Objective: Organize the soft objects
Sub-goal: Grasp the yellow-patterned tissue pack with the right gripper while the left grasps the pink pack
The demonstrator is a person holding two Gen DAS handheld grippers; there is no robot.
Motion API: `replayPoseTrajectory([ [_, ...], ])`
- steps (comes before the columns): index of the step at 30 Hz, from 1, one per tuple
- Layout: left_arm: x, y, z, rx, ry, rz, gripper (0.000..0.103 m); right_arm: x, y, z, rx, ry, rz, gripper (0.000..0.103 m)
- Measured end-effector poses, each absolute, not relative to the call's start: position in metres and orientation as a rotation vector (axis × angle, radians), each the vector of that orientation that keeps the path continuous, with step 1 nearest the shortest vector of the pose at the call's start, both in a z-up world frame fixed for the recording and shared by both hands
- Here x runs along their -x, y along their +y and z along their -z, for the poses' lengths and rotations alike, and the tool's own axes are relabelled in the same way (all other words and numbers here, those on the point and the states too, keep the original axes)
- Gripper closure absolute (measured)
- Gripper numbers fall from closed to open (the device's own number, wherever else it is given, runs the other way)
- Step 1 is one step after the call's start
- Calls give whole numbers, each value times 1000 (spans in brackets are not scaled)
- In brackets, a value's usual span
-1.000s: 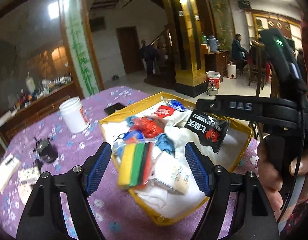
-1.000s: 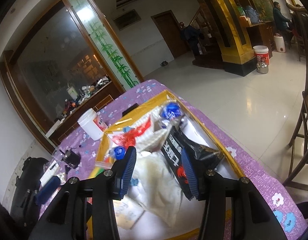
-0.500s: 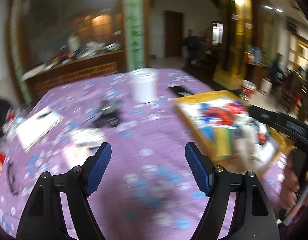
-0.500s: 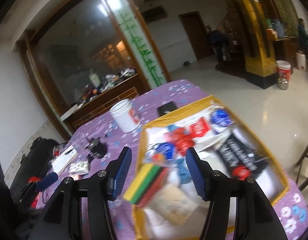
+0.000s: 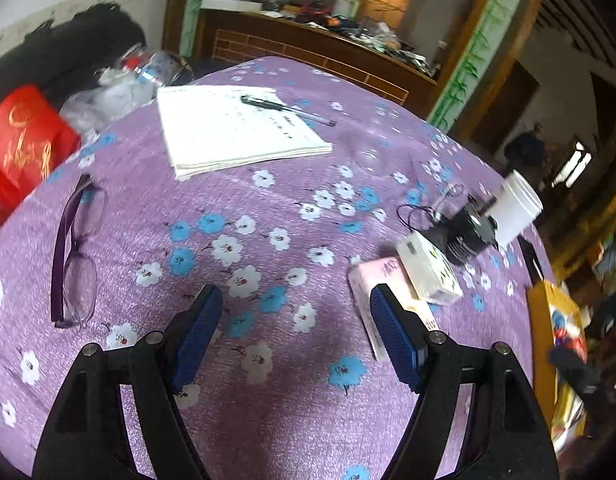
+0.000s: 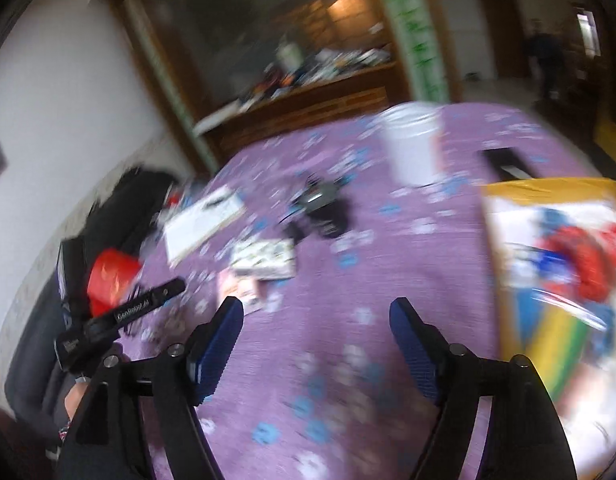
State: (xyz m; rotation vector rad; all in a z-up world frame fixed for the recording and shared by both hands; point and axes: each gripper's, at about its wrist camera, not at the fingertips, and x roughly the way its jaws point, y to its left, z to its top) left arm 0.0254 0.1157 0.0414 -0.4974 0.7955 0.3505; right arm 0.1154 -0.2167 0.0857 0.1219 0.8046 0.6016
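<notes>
My left gripper [image 5: 296, 320] is open over bare purple cloth, nothing between its fingers. Just right of its right finger lie a pink tissue pack [image 5: 384, 280] and a white tissue pack [image 5: 430, 270]. My right gripper [image 6: 316, 316] hangs over the cloth with its jaws opening and nothing between them. Both packs, pink [image 6: 238, 288] and white [image 6: 264, 258], lie ahead to its left. The yellow tray [image 6: 548, 188] at the right holds several soft things, among them a red item [image 6: 580, 256] and a striped sponge pack [image 6: 556, 344]. The right wrist view is blurred.
On the flowered tablecloth [image 5: 268, 208] lie a notebook [image 5: 228, 132] with a pen [image 5: 288, 110], purple glasses [image 5: 76, 252], a black device [image 5: 464, 232], a white jar [image 5: 516, 208] and a phone [image 6: 504, 160]. A red bag [image 5: 24, 148] stands off the left edge.
Both grippers swung left, away from the tray and over the cloth. The right gripper let go of the black packet, which stayed in the tray, and its jaws widened.
</notes>
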Motion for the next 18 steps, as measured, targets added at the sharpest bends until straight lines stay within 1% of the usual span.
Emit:
replayPoseTrajectory([
  [2,-26,119,-39,505,798,-369,27,-131,-184,-75,-123,848,-649,22],
  [4,-24,123,-38,520,795,-382,27,-152,-147,-59,-92,914,-694,22],
  [9,-22,131,-42,547,790,-392,27,-185,-109,-35,-42,924,-658,22],
  [12,-21,131,-45,551,776,-392,27,-198,-102,-25,-39,926,-660,21],
  [14,-21,130,-46,546,770,-395,27,-202,-100,-24,-68,937,-701,16],
  [15,-21,130,-47,542,771,-395,27,-204,-98,-23,-81,945,-713,11],
  [18,-23,130,-45,542,783,-386,27,-210,-84,-21,-79,963,-705,11],
])
